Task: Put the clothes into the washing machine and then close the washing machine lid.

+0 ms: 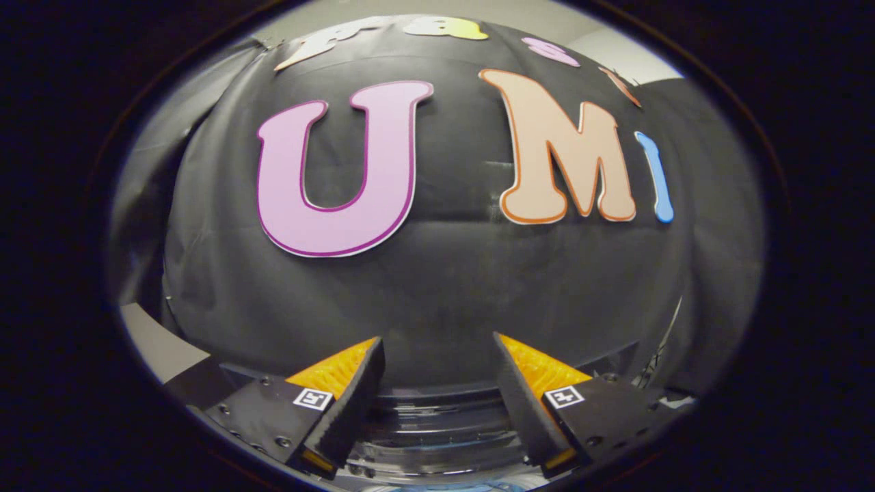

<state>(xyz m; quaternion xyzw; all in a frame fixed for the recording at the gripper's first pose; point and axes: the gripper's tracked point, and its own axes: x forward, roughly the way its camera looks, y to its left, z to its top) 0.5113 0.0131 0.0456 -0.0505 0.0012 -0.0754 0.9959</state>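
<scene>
Washing machine (437, 427) is seen low between the gripper's fingers: only a dark, glossy, ribbed curved band, with a pale bluish sliver at the very bottom under it. Whether this band is the lid or the drum rim cannot be told. Lid open or closed: cannot be told. Any clothes cannot be made out in this part.

Gripper (437, 355) is held above the machine, pointed at the booth's wall. Fingers are spread wide apart, with a clear gap between the tips; nothing is gripped and nothing is touched by either finger. Left finger (352, 389) and right finger (523, 393) are angled inward toward the tips, each with a ribbed inner face. A small square marker tag (313, 399) is seen on the left finger body, and a matching one on the right.

Beyond the fingers, black cloth wall (444, 287) is seen, draped with soft folds, just behind the machine's far edge. A pale floor or wall strip (160, 345) is seen beside the left finger, past the cloth's edge. Light-coloured room wall (519, 17) is visible above the cloth top.
</scene>
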